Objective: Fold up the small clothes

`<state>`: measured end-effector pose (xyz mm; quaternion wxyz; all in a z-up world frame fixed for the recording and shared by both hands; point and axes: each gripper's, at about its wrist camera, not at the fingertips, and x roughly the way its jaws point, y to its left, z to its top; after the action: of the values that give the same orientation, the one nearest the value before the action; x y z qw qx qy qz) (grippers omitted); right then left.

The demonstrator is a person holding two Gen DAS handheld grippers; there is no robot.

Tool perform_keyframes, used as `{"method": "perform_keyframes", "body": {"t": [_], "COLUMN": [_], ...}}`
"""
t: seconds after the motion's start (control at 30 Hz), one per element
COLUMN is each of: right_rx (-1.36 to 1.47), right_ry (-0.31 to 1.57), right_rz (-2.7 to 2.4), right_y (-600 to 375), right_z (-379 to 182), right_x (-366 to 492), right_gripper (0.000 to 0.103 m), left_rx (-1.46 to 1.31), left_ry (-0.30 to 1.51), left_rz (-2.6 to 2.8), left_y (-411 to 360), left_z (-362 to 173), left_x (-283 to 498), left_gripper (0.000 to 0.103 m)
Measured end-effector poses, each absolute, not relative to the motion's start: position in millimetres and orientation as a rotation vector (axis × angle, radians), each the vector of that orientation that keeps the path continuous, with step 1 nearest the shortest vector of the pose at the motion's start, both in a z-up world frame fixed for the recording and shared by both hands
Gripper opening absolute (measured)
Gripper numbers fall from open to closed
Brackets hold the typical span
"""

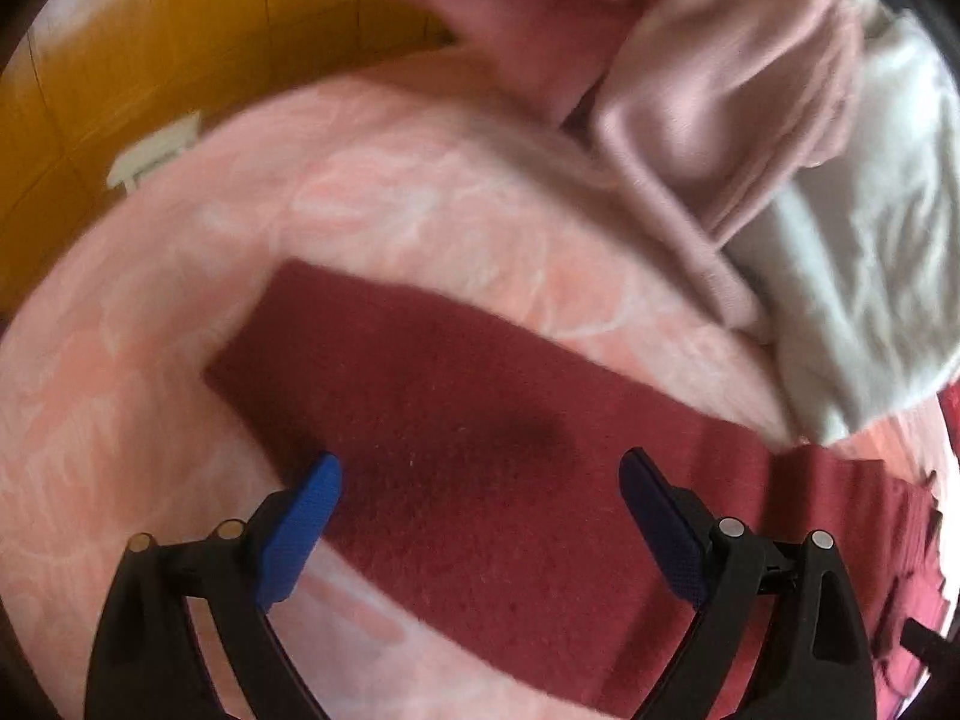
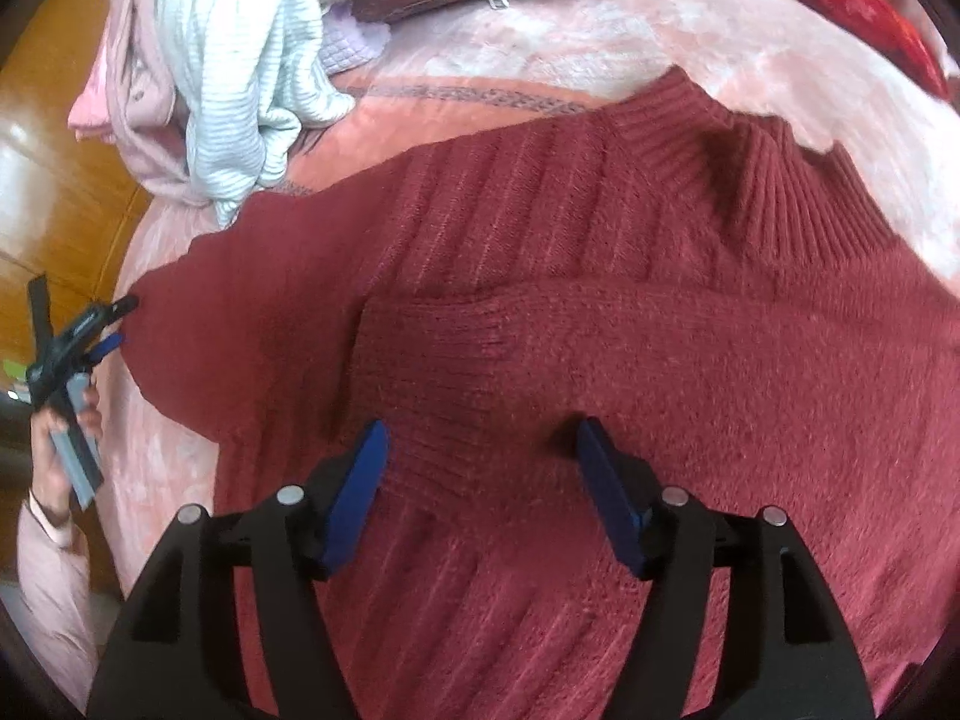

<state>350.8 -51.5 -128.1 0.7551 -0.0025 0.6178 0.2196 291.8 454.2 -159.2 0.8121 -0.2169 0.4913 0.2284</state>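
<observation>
A dark red sweater (image 2: 600, 312) lies spread flat on the pink blanket (image 1: 150, 408) of a bed, one sleeve (image 2: 660, 348) folded across its chest. The right hand-held gripper (image 2: 483, 450) hovers over that sleeve, jaws apart and empty. The left hand-held gripper (image 1: 480, 474), jaws wide apart, hangs over the other sleeve (image 1: 450, 420), probably not touching it. A pile of pale clothes (image 2: 240, 78) sits near the blanket's edge.

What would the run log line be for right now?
left claw: open, over sleeve | right claw: open, over red sweater | fold: in progress
</observation>
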Motion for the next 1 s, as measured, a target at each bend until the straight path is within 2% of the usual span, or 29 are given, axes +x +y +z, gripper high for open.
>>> {"method": "perform_keyframes", "body": {"t": [0.1, 0.17, 0.2, 0.23, 0.27, 0.3, 0.33, 0.47, 0.67, 0.83, 1.0], "right_rx": [0.003, 0.014, 0.017, 0.023, 0.028, 0.037, 0.041, 0.039, 0.030, 0.042, 0.050], "right_ry": [1.347, 1.347, 1.347, 1.348, 1.350, 1.353, 1.355, 1.356, 1.338, 1.327, 1.324], "right_rz": [0.490, 0.497, 0.499, 0.503, 0.506, 0.510, 0.513, 0.510, 0.460, 0.424, 0.400], "right_y": [-53, -56, -56, -58, -60, -63, -64, -78, -112, -143, -171], "right_z": [-130, -131, -132, -131, -131, -130, -129, -124, -113, -106, -102], "right_x": [352, 352, 352, 351, 351, 350, 350, 346, 343, 340, 334], "right_gripper": [0.066, 0.066, 0.065, 0.065, 0.065, 0.065, 0.065, 0.060, 0.060, 0.059, 0.059], "left_rx": [-0.391, -0.346, -0.349, -0.353, -0.352, -0.358, -0.378, -0.483, -0.531, -0.474, -0.400], "left_ry": [1.060, 1.070, 1.066, 1.063, 1.061, 1.058, 1.052, 0.977, 0.823, 0.805, 0.839], "left_rz": [0.494, 0.484, 0.479, 0.466, 0.457, 0.448, 0.437, 0.414, 0.240, 0.046, -0.096], "left_y": [451, 446, 446, 445, 444, 444, 443, 433, 383, 301, 213], "left_z": [-165, -166, -164, -163, -161, -159, -157, -142, -99, -74, -72], "left_x": [299, 306, 307, 308, 308, 308, 306, 295, 290, 299, 308], "left_gripper": [0.093, 0.082, 0.070, 0.052, 0.042, 0.024, 0.011, 0.008, 0.008, 0.007, 0.007]}}
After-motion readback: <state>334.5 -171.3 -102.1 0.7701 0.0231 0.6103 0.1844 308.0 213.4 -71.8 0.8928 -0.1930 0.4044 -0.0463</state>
